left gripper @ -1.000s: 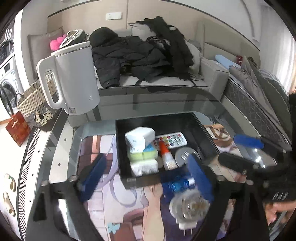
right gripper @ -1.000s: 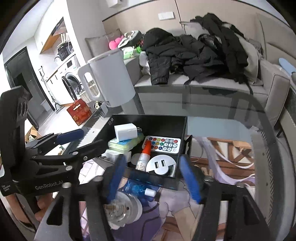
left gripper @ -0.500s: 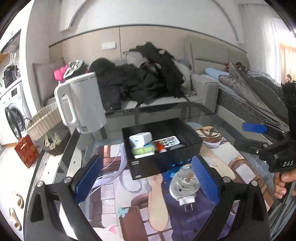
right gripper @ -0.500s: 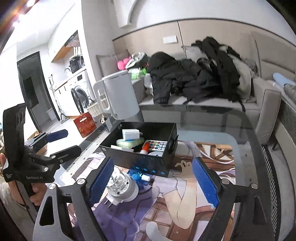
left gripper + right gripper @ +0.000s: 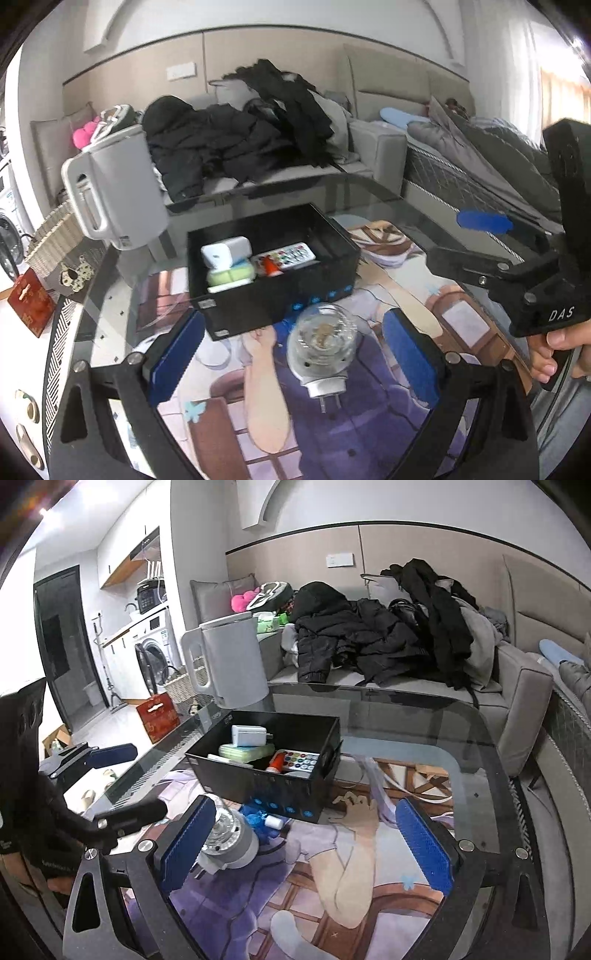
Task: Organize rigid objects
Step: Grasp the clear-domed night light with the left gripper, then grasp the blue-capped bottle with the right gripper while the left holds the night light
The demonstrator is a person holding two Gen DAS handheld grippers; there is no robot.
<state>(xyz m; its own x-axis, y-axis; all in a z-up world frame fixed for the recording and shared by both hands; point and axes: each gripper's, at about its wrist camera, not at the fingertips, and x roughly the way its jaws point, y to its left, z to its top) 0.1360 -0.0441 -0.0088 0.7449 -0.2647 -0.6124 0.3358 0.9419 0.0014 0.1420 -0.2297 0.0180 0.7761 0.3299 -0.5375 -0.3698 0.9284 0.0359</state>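
One black box (image 5: 273,291) stands on one glass table (image 5: 476,760). In the box: one white charger (image 5: 225,252), one green case (image 5: 231,275), one remote (image 5: 291,254), one red-capped tube (image 5: 269,266). Outside the box on the table: one clear-domed plug (image 5: 322,345) and one blue bottle (image 5: 264,819). One white kettle (image 5: 118,192) stands on the table. Two grippers show: left (image 5: 291,365), right (image 5: 306,845). One sofa (image 5: 517,686) carries a heap of dark clothes, too tangled to count.

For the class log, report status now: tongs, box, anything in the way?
Left tongs open, empty. Right tongs open, empty. Black box part filled; plug-in night light and blue item lie outside, before it. Path clear.
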